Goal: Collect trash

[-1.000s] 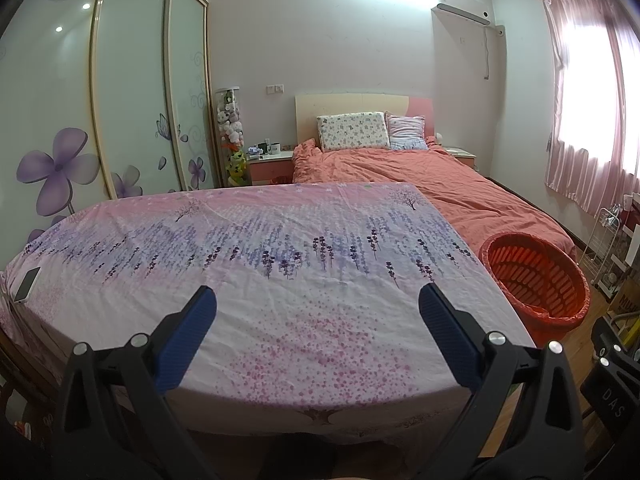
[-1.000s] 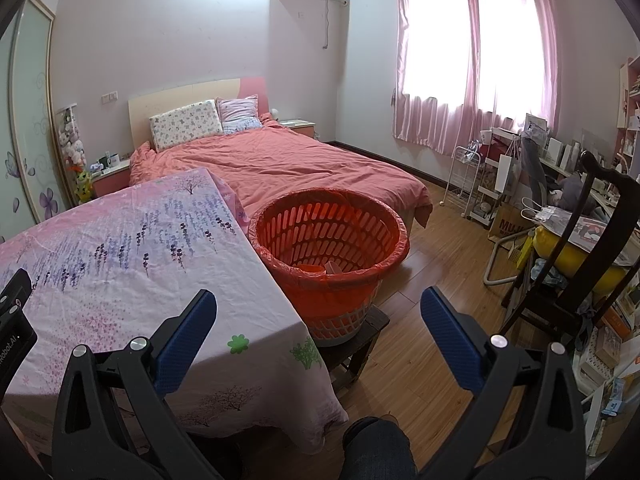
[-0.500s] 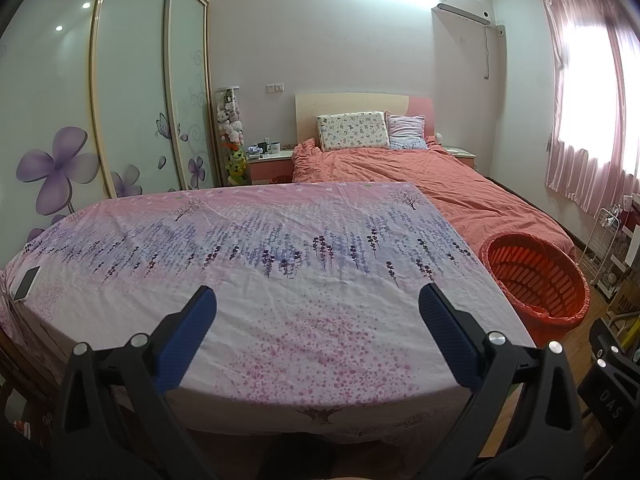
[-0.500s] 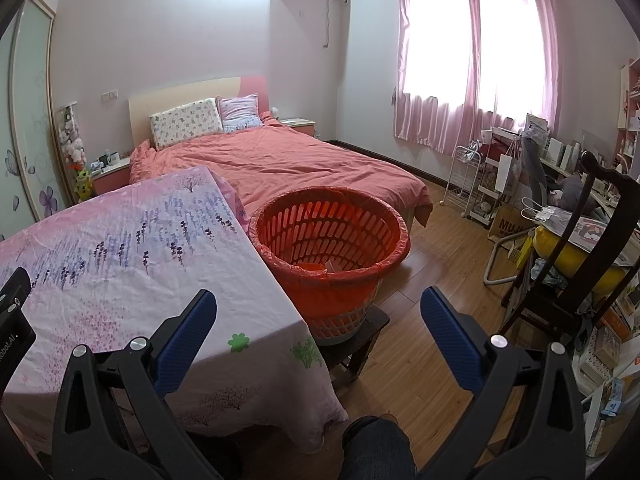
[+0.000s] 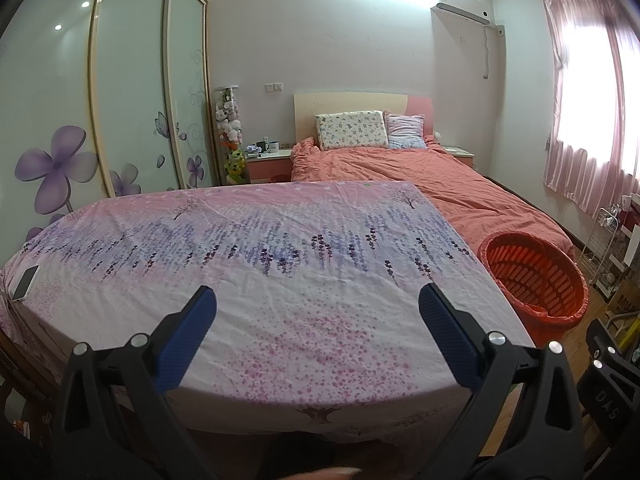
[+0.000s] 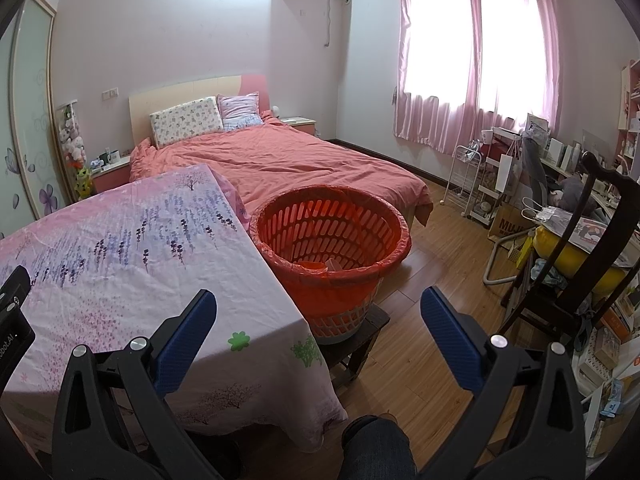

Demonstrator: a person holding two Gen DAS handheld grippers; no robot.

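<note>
Over the near edge of the table draped in a pink, lavender-printed cloth (image 5: pixel 280 280), the left gripper (image 5: pixel 318 312) is held spread and empty; no trash is seen on the cloth, only a white phone (image 5: pixel 25 282) far left. In the right view, the right gripper (image 6: pixel 318 316) is likewise spread and empty, aimed toward the round orange plastic basket (image 6: pixel 332 248) just right of the table, scraps lying inside. Collection seems finished; a further search is called for.

Our right claw (image 6: pixel 318 314) hangs with its blue-padded jaws spread wide and empty, above the corner of the tabletop (image 6: pixel 120 264) under its pink flowered cloth. Just beside that corner stands the orange basket (image 6: pixel 332 248) on a low dark stool (image 6: pixel 360 340); a few scraps lie inside. Behind it is the bed (image 6: pixel 280 164).
</note>
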